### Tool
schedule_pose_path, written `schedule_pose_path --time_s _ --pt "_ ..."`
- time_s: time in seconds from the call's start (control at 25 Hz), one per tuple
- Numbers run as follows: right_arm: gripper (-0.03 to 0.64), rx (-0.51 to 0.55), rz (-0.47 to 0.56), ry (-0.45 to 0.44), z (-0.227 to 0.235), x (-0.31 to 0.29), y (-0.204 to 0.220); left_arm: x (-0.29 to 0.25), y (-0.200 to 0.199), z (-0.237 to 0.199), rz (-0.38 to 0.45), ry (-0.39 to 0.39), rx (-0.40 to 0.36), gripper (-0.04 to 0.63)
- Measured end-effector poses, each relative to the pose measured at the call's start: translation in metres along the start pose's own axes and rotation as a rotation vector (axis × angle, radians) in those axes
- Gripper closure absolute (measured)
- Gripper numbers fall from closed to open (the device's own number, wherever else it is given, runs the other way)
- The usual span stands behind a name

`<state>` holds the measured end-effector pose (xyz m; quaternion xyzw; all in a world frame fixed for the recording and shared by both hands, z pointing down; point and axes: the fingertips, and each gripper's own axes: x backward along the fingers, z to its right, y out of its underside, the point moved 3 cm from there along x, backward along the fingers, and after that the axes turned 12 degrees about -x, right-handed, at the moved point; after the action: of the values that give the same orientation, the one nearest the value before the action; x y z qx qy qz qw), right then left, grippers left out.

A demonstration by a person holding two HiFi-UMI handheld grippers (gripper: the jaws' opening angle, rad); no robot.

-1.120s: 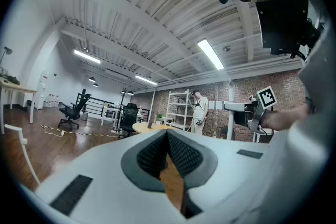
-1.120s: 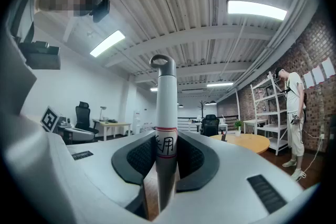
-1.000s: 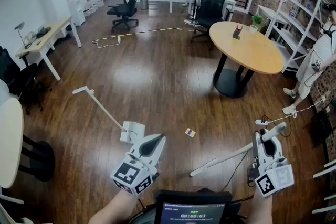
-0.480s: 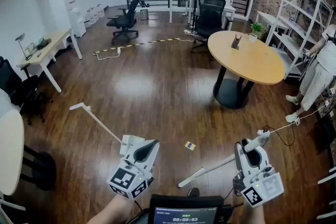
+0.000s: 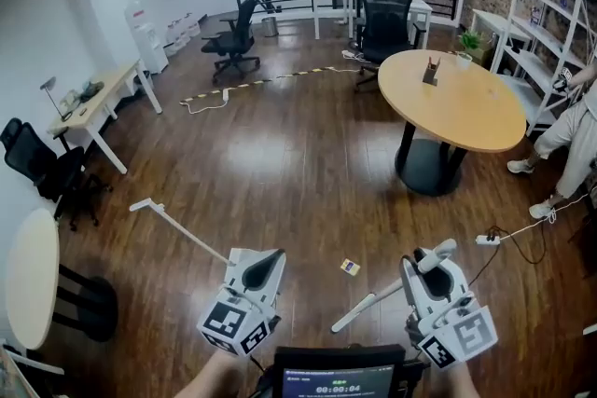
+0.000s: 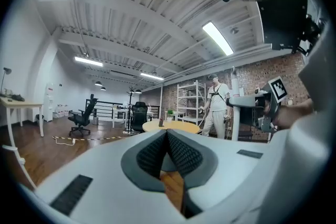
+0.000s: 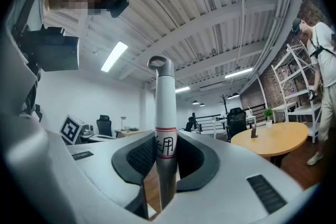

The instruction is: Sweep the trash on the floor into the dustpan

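Trash (image 5: 350, 267), one small scrap, lies on the wood floor (image 5: 280, 163) between our two grippers, touching neither tool. The broom (image 5: 373, 301) slants down to its right, low end near the scrap. Our right gripper (image 5: 431, 273) is clenched on the broom, which stands up between the jaws in the right gripper view (image 7: 161, 107). To the left, the dustpan (image 5: 238, 256) sits partly hidden behind our left gripper (image 5: 266, 266), its handle (image 5: 182, 233) reaching away across the floor. Those jaws are pressed together, nothing visible between them. What the pan holds, we cannot tell. Beyond stands a round table (image 5: 466, 98).
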<state>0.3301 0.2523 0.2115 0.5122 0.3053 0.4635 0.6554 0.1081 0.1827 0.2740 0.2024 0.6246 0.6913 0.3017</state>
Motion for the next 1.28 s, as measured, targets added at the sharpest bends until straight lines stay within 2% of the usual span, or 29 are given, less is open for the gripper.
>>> schedule_pose_path --time_s 0.2,0.36,0.56,0.76,0.96,1.12,1.28 --pt "0.514 0.015 -0.008 -0.069 0.049 -0.021 0.002 -0.047 0.008 -0.002 -0.008 -0.018 0.019 0.594" --pt "0.514 0.042 -0.018 -0.04 0.088 -0.05 -0.001 -0.093 0.018 -0.021 -0.024 0.021 0.052 0.594" --pt "0.514 0.085 0.029 -0.013 0.111 -0.082 0.005 -0.126 0.023 -0.065 0.006 0.066 0.039 0.594" --pt "0.52 0.108 0.038 -0.011 0.128 -0.13 0.018 -0.146 0.041 -0.123 0.008 0.067 0.05 0.594" --pt "0.52 0.124 0.022 0.029 0.153 -0.177 0.041 -0.173 0.059 -0.156 0.023 0.147 0.074 0.594" --pt "0.525 0.102 0.042 0.025 0.183 -0.196 0.047 -0.204 0.069 -0.166 0.021 0.084 0.067 0.594" --pt "0.525 0.068 0.012 -0.004 0.216 -0.21 0.052 -0.235 0.083 -0.16 -0.03 0.045 0.116 0.594"
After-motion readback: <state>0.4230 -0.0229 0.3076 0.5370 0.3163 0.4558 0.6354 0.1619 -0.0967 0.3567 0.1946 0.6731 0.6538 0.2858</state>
